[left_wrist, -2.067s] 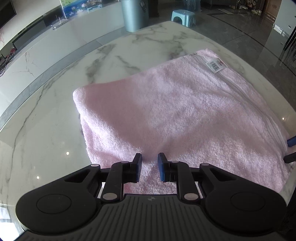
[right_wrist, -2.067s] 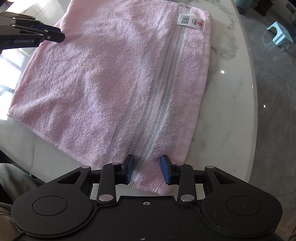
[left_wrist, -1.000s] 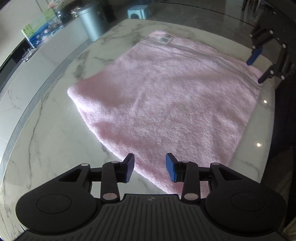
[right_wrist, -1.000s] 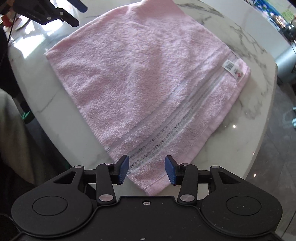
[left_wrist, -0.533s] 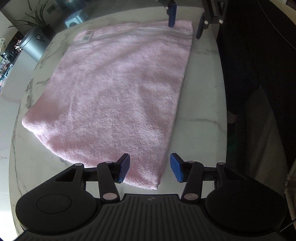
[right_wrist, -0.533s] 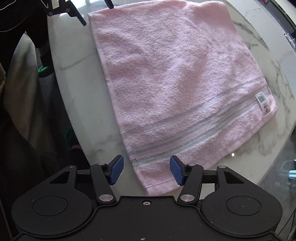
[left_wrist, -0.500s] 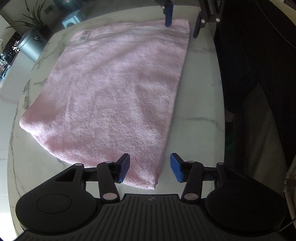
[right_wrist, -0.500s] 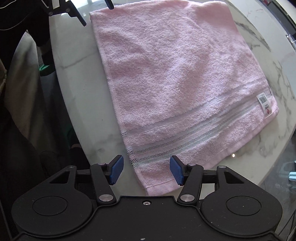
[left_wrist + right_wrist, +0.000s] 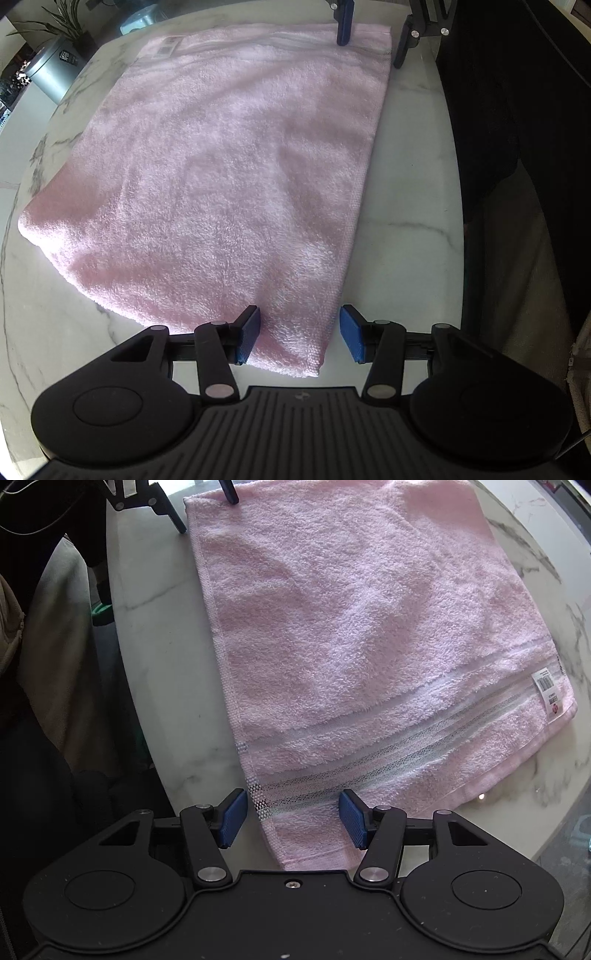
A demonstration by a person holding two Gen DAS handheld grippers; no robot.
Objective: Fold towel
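Left wrist view first: the pink towel (image 9: pixel 229 177) lies flat on the marble counter (image 9: pixel 402 236), already doubled over, its long side running along the counter's edge next to the person. The left tool (image 9: pixel 299 334) sits wide open, jaws straddling the towel's near corner and gripping nothing. Right wrist view: the right tool (image 9: pixel 290 818) is spread just as wide, jaws either side of the striped end's corner (image 9: pixel 291 834), nothing pinched. A barcode label (image 9: pixel 548 692) sits at the far corner of that striped end, near the counter's rounded edge.
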